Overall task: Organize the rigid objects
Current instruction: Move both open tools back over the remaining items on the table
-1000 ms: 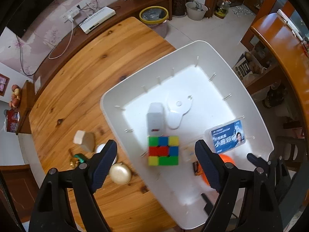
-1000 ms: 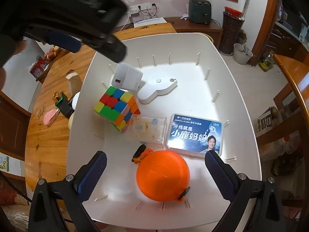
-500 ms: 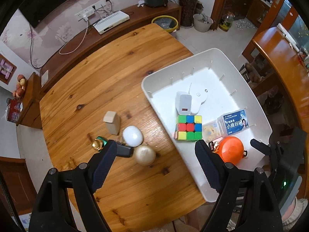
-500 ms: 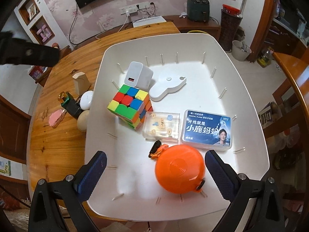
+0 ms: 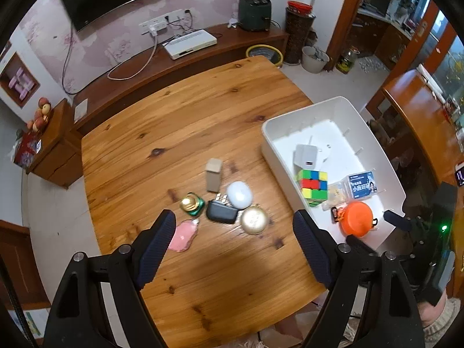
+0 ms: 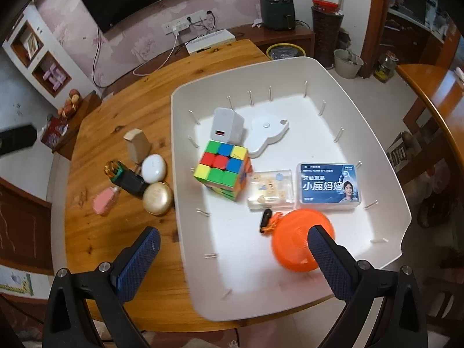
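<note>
A white tray [image 6: 362, 121] on the wooden table [image 5: 174, 133] holds a colour cube [image 6: 221, 169], a white charger [image 6: 227, 124], a white flat piece [image 6: 268, 133], a clear box [image 6: 271, 190], a blue floss box [image 6: 329, 187] and an orange round case [image 6: 293, 246]. Left of the tray lie a tan block [image 5: 213, 174], a white oval case [image 5: 239, 195], a gold compact [image 5: 254, 219], a black case [image 5: 221, 215], a gold-green bottle [image 5: 191, 203] and a pink piece [image 5: 182, 236]. My left gripper [image 5: 233, 249] is open and empty, high above the loose items. My right gripper [image 6: 232, 264] is open and empty over the tray's near edge.
The tray [image 5: 342, 113] sits at the table's right edge. Behind the table stands a low wooden cabinet [image 5: 203, 49] with a white router box [image 5: 190, 43] and cables. A wooden side table [image 5: 420, 110] is at the right. A small cabinet [image 5: 49, 150] stands at the left.
My left gripper has pulled up and back from over the tray to above the loose items on the table. My right gripper has drawn back and left; the tray's contents stay put.
</note>
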`<action>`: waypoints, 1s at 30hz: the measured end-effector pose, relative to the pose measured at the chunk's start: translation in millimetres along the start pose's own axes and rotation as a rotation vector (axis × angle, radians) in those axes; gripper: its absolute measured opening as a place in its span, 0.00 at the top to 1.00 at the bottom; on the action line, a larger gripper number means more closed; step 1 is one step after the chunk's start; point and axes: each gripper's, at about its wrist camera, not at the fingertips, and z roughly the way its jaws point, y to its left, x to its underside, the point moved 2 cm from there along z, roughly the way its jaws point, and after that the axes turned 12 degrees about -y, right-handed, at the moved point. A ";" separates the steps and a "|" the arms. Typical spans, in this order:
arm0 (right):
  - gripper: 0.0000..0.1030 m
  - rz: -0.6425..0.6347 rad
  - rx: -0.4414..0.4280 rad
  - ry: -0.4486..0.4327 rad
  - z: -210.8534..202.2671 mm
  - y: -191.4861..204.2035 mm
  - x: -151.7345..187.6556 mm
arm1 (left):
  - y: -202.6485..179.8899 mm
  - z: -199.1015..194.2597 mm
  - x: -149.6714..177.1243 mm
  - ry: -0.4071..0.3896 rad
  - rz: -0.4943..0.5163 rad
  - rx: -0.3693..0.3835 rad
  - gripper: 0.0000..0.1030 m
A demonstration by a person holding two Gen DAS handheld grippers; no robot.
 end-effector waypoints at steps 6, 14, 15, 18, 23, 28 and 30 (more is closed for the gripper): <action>0.01 0.007 0.048 -0.044 -11.6 22.1 -2.0 | 35.8 -5.0 17.1 -0.006 -0.053 0.003 0.17; 0.01 -0.021 0.049 -0.033 -11.4 63.6 9.4 | 76.1 -4.3 44.0 0.010 -0.075 0.000 0.17; 0.01 -0.029 0.047 -0.027 -10.5 70.3 11.7 | 80.5 -4.7 46.8 0.011 -0.076 0.000 0.17; 0.01 -0.074 0.062 -0.007 -6.6 92.1 19.0 | 95.2 -5.0 54.9 0.017 -0.085 0.002 0.17; 0.01 -0.149 0.069 -0.035 -7.6 127.1 32.0 | 119.8 -7.8 68.2 0.012 -0.091 -0.013 0.17; 0.01 -0.196 0.037 -0.069 -6.7 154.0 45.7 | 141.7 2.2 87.6 0.048 -0.106 -0.018 0.17; 0.01 -0.213 0.028 -0.072 -4.0 162.8 49.3 | 146.4 6.9 95.6 0.061 -0.098 -0.016 0.17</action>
